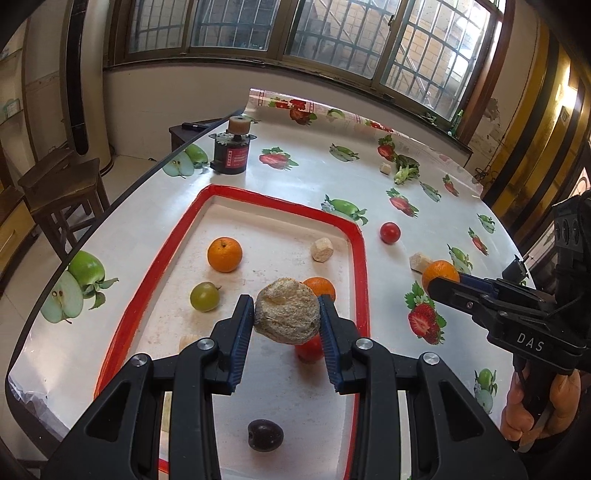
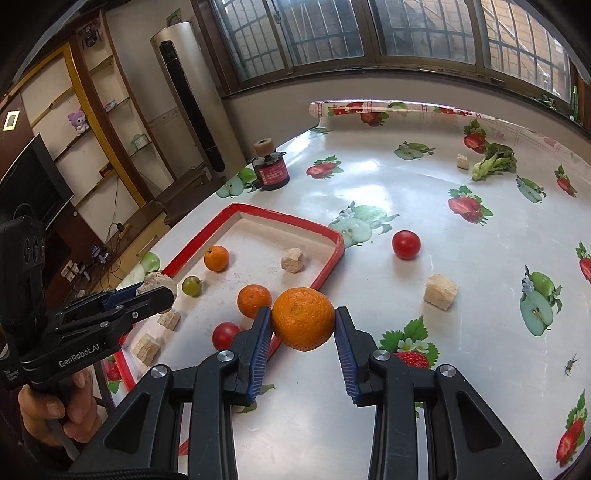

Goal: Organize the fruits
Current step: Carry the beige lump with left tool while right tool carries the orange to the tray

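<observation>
A: Both carrying above the red-rimmed tray (image 1: 364, 266). Left gripper (image 1: 287, 314) clamps a rough tan lump (image 1: 286, 312) by its edges; a tilt could drop it onto the fruit below.

B: Right gripper (image 2: 303, 325) pinches an orange (image 2: 303, 323) over the tray's corner; round skin could squirt free and roll off the table (image 2: 424, 206).

A: Writing? "GenRobot.AI" on one housing, "DAS" on the other.

A black and red cylindrical motor (image 1: 229, 150) is standing at eleven o'clock on the fruit-print tablecloth (image 1: 303, 177). A wooden stool (image 1: 61, 192) is sitting at nine o'clock, barred windows (image 1: 295, 29) spanning twelve o'clock.
</observation>
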